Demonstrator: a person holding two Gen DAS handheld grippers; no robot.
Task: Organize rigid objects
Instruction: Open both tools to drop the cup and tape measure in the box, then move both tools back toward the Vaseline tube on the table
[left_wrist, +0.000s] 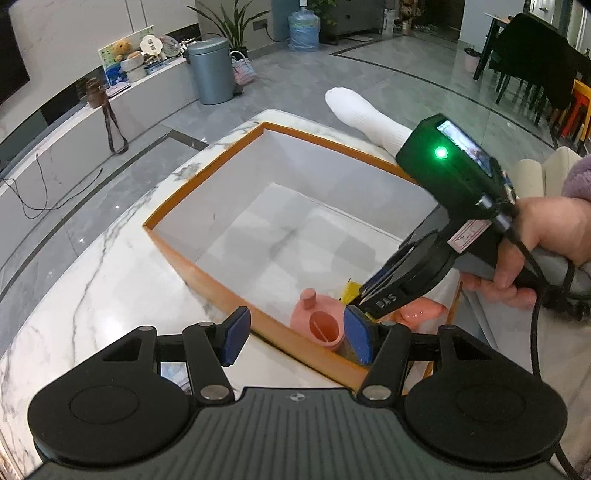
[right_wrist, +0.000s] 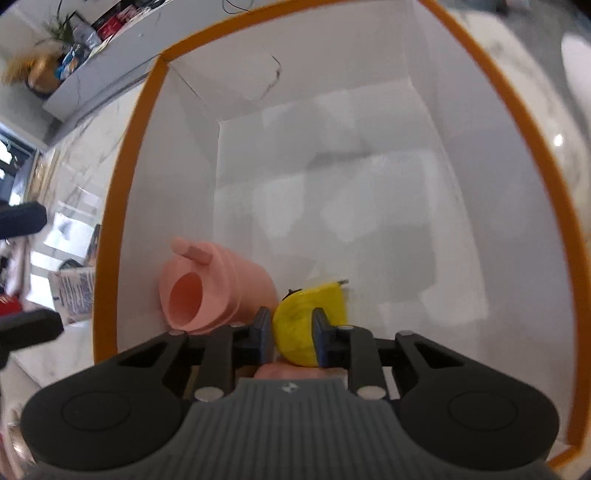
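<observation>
Blue pads on the right gripper (right_wrist: 291, 332) pinch a yellow toy (right_wrist: 295, 325) low inside the orange-edged white box (right_wrist: 122, 184). A pink cup (right_wrist: 207, 291) lies on its side in the box, just beside the toy. The left gripper (left_wrist: 295, 336) is spread wide over the box edge, holding nothing.

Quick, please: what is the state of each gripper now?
Left gripper: open, holding nothing, above the box rim.
Right gripper: shut on the yellow object, inside the box.
</observation>
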